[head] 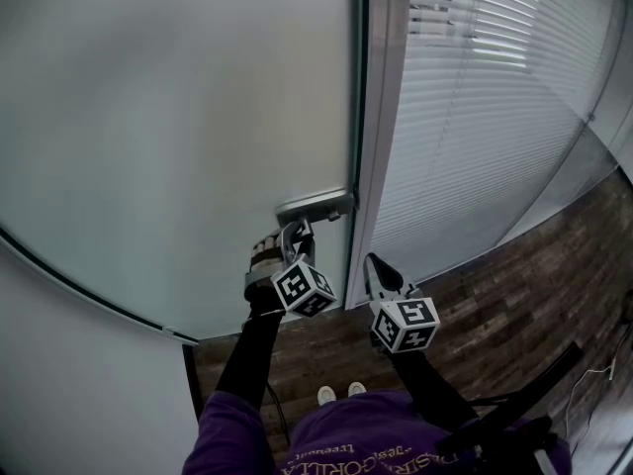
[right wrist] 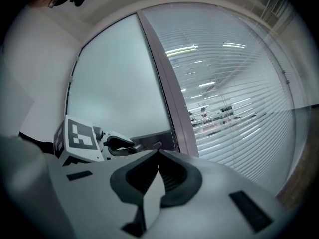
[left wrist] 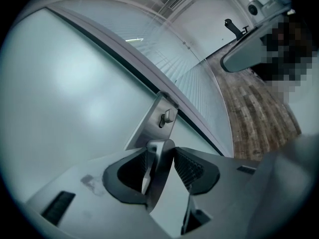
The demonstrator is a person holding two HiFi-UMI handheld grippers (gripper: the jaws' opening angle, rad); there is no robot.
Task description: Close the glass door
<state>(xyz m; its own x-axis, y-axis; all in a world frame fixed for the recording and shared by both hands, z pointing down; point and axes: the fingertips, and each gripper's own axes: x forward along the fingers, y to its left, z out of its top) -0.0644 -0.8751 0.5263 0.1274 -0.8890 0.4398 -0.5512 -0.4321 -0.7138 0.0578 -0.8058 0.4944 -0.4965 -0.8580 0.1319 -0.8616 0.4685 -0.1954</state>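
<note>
Frosted pale-grey glass door (head: 178, 137) directly ahead, its edge alongside grey metal frame (head: 384, 117), left gripper (head: 294, 236) clamped on the door's silver metal lever handle (left wrist: 159, 159) by steel lock plate (left wrist: 152, 128), right gripper (head: 374, 265) jaws together, empty, near frame, clear of door.

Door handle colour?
Silver, bare metal. The door handle shows best in the left gripper view.
</note>
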